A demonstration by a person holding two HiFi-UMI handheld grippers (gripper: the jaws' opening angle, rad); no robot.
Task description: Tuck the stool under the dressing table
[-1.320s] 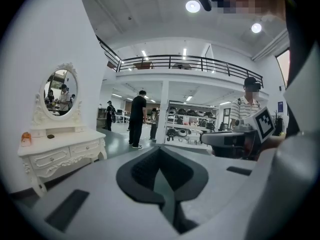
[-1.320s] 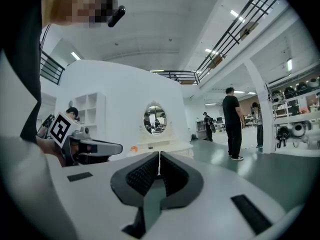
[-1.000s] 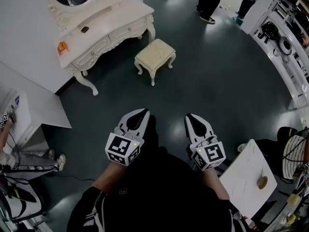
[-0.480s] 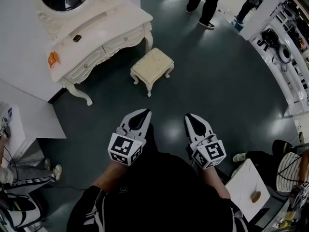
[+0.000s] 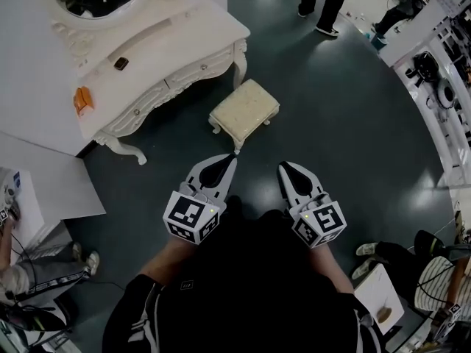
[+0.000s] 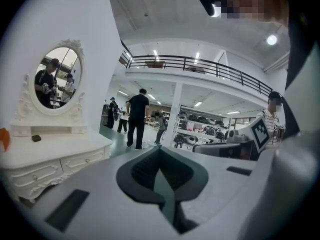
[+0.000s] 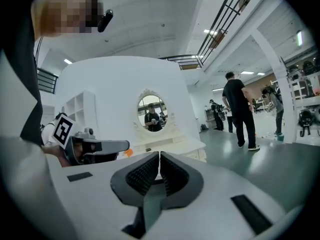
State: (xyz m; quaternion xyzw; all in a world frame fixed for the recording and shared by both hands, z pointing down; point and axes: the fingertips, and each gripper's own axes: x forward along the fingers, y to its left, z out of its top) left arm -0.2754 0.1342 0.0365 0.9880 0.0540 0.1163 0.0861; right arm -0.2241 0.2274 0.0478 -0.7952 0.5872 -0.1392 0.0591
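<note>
A cream cushioned stool [image 5: 244,111] with white carved legs stands on the dark floor just in front of the white dressing table [image 5: 158,57], outside its leg space. My left gripper [image 5: 234,157] is shut and empty, its tip just short of the stool's near corner. Beside it, my right gripper [image 5: 282,168] is shut and empty too, a little further from the stool. The left gripper view shows the dressing table [image 6: 47,156] and its oval mirror [image 6: 56,79] at the left, with the stool hidden. The right gripper view has the mirror [image 7: 151,113] straight ahead.
A small dark object [image 5: 121,63] and an orange one [image 5: 83,98] lie on the tabletop. People stand on the floor beyond the table [image 5: 329,2]. A white panel [image 5: 48,179] sits at the left, shelving [image 5: 438,72] at the right, a white table [image 5: 383,300] near my right side.
Both grippers have come closer to the stool and dressing table, which now lie nearer in the head view. The jaws stayed shut.
</note>
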